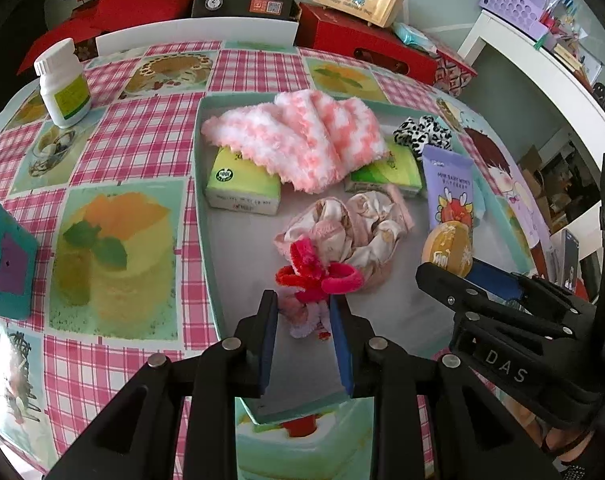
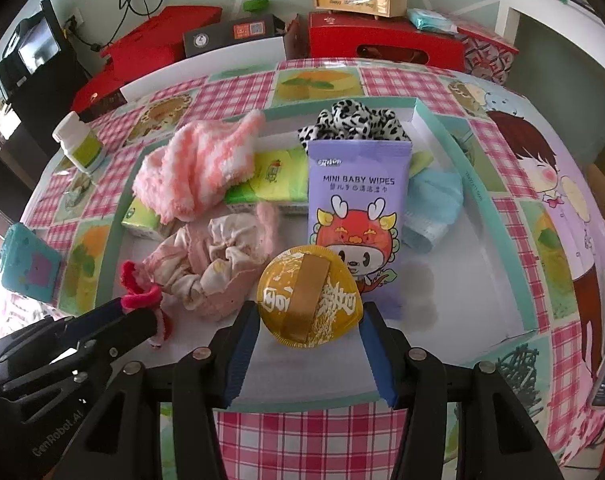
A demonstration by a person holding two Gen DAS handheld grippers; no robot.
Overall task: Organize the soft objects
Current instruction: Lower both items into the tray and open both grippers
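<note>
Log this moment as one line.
left gripper: open by hair ties | right gripper: open around yellow pouch | tray: filled

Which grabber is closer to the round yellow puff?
Right. The right gripper has its open fingers on either side of the yellow puff. The left gripper is off to the puff's left, by the pink hair ties.

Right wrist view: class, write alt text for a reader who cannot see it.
The right gripper brackets a round yellow puff pad inside a shallow tray, jaws apart. Behind lie a purple baby wipes pack, scrunchies and a pink-white fuzzy cloth.
</note>
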